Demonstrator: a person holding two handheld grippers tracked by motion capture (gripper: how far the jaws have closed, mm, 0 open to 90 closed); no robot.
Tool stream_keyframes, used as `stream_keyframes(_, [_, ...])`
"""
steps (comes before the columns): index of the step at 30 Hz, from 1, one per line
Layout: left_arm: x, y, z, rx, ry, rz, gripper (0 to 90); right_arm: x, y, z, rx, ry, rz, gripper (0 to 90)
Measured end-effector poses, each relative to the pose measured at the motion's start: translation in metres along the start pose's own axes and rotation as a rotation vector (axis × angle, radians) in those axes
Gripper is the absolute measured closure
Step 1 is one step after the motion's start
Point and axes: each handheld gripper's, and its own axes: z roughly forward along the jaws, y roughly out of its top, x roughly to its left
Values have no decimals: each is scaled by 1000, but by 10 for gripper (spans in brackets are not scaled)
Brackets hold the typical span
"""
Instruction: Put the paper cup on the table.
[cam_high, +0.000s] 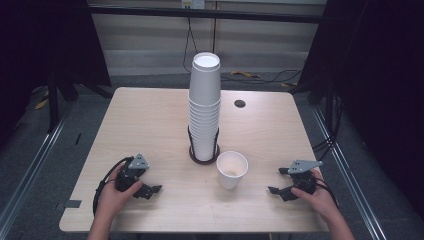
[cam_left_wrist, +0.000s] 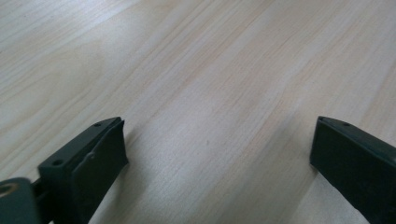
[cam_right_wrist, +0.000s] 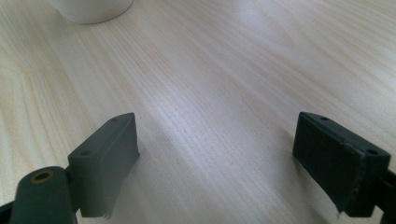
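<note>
Both tongs (cam_high: 150, 190) (cam_high: 278, 188) flank the upright cup (cam_high: 232, 170)

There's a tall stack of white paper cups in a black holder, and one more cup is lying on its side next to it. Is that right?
Almost. The single cup isn't on its side: the high view shows it standing upright, mouth up. The rest is right: it sits beside the tall stack of cups in the black holder.

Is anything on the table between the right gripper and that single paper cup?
Nothing visible: only bare table lies between the open right gripper and the single paper cup.
</note>
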Motion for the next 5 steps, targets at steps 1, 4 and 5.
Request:
stream_keyframes(1, [0,-1,1,-17,2,-3,19,0,0,0,0,-1,0,134])
stream_keyframes(4, [0,-2,0,-18,1,0,15,0,0,0,5,-9,1,124])
stream_keyframes(5, [0,-3,1,-26,3,4,11,0,0,0,6,-10,2,122])
